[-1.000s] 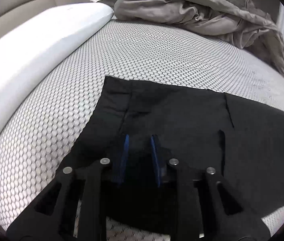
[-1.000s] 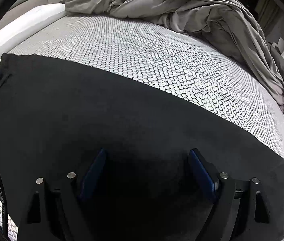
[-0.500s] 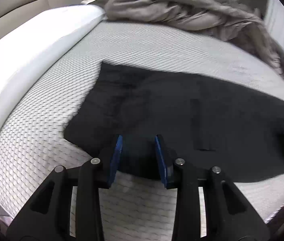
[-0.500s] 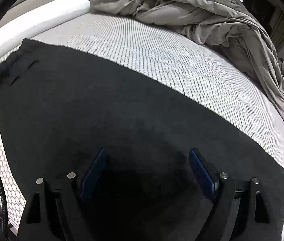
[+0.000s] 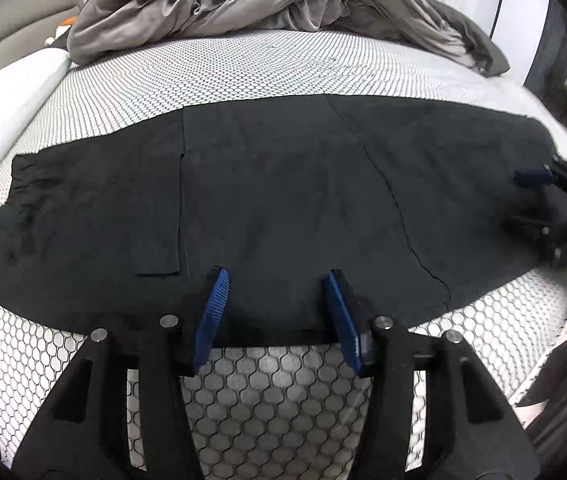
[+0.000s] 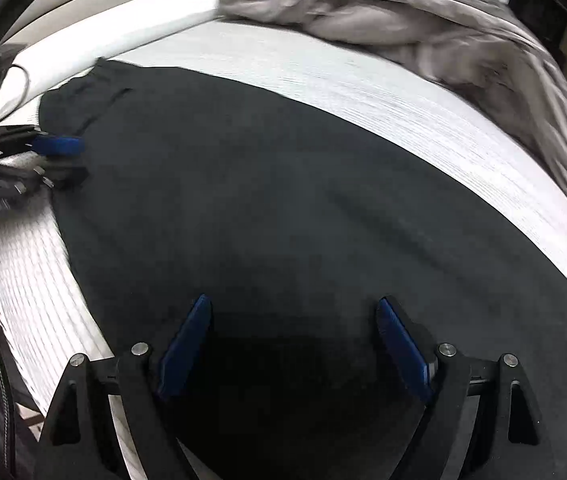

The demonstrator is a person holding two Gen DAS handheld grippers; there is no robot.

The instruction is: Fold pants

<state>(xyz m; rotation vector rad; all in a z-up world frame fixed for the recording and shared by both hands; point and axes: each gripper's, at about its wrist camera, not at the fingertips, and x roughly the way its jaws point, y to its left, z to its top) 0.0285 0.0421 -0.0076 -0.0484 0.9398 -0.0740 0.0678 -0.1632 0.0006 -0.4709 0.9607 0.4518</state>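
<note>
One pair of black pants (image 5: 283,200) lies flat on the bed (image 5: 243,60). Only the left view shows their pocket seams. The left gripper (image 5: 275,312) has just been opening, holding nothing; the right gripper (image 6: 295,344) gapes wide.

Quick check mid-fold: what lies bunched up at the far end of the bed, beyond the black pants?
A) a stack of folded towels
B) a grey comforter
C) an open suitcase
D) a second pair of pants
B: a rumpled grey comforter is heaped on the mattress beyond the black pants.
</note>
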